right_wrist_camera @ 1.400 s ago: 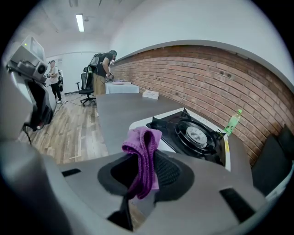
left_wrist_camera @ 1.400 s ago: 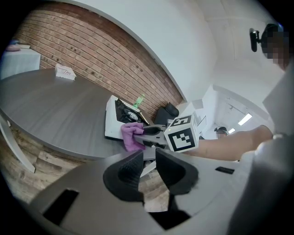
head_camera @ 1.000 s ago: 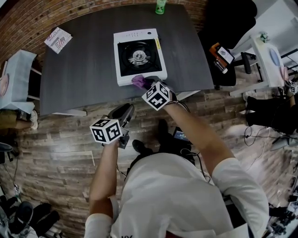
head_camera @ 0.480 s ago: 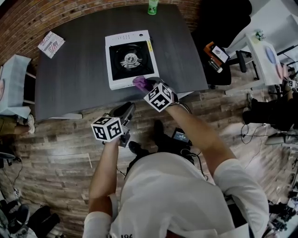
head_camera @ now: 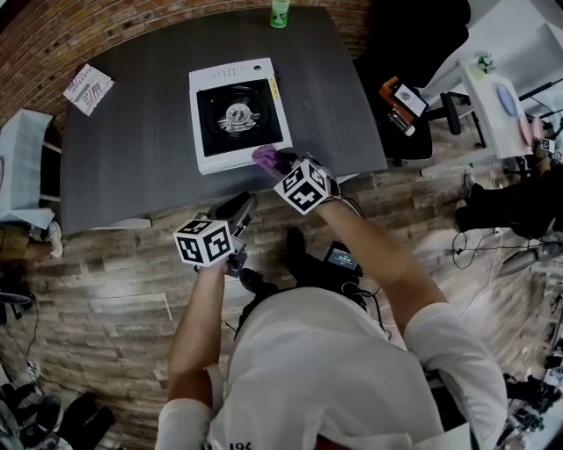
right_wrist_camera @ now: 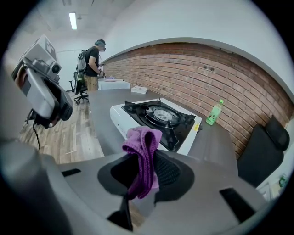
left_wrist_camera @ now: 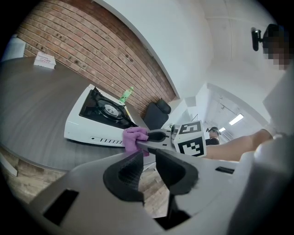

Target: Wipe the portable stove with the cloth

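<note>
Grippers first, nearest one leading: left gripper [left_wrist_camera: 147, 157] held back off near edge of table [head_camera: 132, 154], over floor [head_camera: 114, 290], pads drawn almost together w/ only a thin slit, nothing in it. Right gripper [right_wrist_camera: 142, 170] further fwd, clamped on purple cloth [right_wrist_camera: 143, 143], folded wad standing up betw. pads, tail hanging below. Cloth at near right corner of portable stove [head_camera: 236, 114], overlapping its white front rim in head view, yet looking just short of it in right gripper view, so contact not certain. Stove approx. mid-table, nearer far edge, black burner well inside white casing. Judged step: approach w/ cloth, wiping proper not yet begun. Next, probably: lower cloth flat onto white top, press lightly, sweep along near rim, then round burner well w/o snagging on pan supports; left gripper maybe needed to steady casing if it slides. Past stove: green bottle [head_camera: 280, 12] at far edge, printed packet [head_camera: 88, 88] by far left corner, top itself dark grey wood-grain. Room: wood-plank floor, brick wall [right_wrist_camera: 197, 73] behind far edge, black chair [right_wrist_camera: 265, 140] off far right corner, white side table [head_camera: 497, 97] w/ small bits further right, person [right_wrist_camera: 94, 62] standing at another desk in distance.
</note>
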The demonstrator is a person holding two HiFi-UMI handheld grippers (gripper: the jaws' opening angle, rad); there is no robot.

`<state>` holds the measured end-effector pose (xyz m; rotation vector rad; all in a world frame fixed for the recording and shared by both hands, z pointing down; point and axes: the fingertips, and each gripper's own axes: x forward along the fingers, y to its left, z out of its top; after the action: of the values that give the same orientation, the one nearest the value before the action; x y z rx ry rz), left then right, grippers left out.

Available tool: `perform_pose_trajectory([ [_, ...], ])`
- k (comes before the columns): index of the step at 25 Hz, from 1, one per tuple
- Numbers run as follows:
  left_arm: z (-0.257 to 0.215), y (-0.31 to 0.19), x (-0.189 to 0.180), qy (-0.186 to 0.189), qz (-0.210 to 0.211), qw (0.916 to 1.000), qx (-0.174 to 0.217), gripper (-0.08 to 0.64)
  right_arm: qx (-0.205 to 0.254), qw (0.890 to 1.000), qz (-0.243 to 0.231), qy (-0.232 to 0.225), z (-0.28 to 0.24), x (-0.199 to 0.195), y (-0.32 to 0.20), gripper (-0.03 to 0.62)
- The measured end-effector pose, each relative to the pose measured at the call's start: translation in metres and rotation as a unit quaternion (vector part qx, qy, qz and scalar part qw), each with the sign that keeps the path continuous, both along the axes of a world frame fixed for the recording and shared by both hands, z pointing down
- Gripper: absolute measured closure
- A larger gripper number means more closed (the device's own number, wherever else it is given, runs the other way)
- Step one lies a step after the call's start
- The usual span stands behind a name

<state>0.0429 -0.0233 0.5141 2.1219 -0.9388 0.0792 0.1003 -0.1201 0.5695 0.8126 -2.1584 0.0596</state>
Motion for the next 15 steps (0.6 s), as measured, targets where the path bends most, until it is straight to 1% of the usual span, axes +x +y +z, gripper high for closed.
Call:
perform_pose_trajectory([
  [8, 0.0, -0.002, 0.006, 0.004, 0.008, 1.0, 0.001, 0.469, 0.004, 1.0, 0.016, 0.011, 0.001, 0.022, -0.003, 0.488],
  [15, -0.003, -0.001, 0.002, 0.005, 0.011, 0.9999, 0.005, 0.469, 0.011, 0.999, 0.04, 0.034, -0.002, 0.044, -0.006, 0.488],
])
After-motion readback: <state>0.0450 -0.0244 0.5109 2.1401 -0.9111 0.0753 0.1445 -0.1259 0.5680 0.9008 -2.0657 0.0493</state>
